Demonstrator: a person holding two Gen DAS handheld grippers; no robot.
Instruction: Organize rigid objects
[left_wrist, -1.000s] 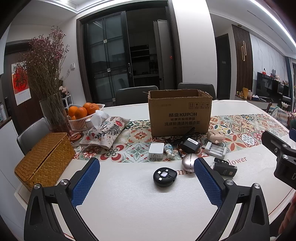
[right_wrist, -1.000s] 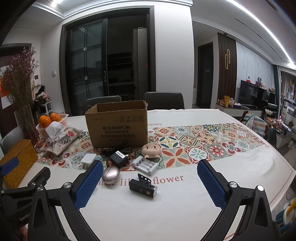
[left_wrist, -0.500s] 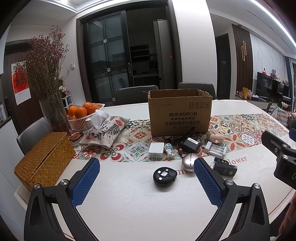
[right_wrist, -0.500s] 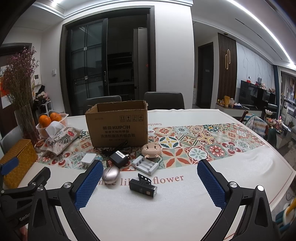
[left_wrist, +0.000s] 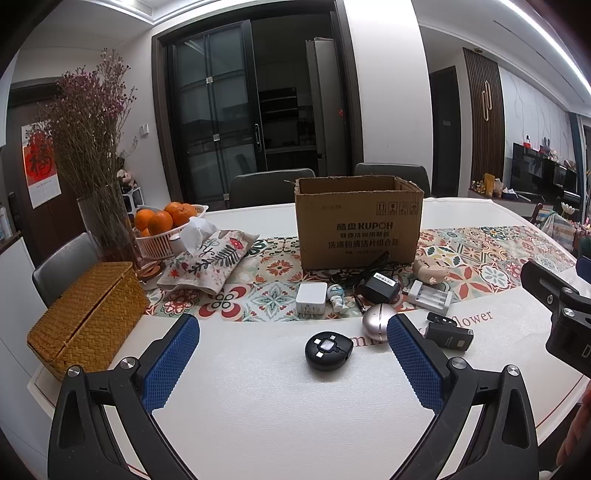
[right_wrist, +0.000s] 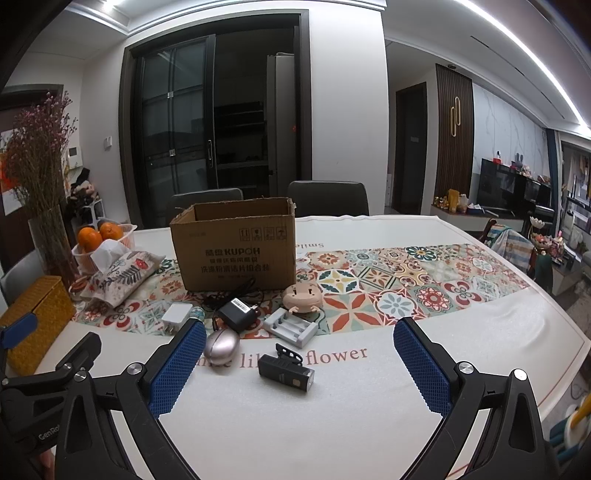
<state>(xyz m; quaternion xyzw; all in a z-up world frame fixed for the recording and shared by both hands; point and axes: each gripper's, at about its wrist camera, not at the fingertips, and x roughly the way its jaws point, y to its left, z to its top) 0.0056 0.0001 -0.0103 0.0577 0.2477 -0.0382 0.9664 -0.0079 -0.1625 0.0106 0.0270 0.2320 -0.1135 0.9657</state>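
Note:
An open cardboard box (left_wrist: 358, 225) (right_wrist: 236, 249) stands on the patterned runner. In front of it lie a white charger (left_wrist: 311, 298) (right_wrist: 176, 314), a small figurine (left_wrist: 338, 295), a black adapter (left_wrist: 380, 288) (right_wrist: 238, 312), a white battery holder (left_wrist: 428, 295) (right_wrist: 291, 326), a beige round toy (left_wrist: 430, 266) (right_wrist: 302, 297), a silver egg-shaped thing (left_wrist: 376, 321) (right_wrist: 221, 347), a black round cable case (left_wrist: 328, 350) and a black rectangular device (left_wrist: 448, 334) (right_wrist: 286, 371). My left gripper (left_wrist: 291, 363) and right gripper (right_wrist: 299, 367) hover open and empty over the near table.
A wicker box (left_wrist: 86, 317) sits at the left edge. Behind it are a glass vase of dried flowers (left_wrist: 107, 225), a basket of oranges (left_wrist: 166, 229) and a floral tissue pouch (left_wrist: 207, 260). Chairs stand behind the white table (left_wrist: 295, 424).

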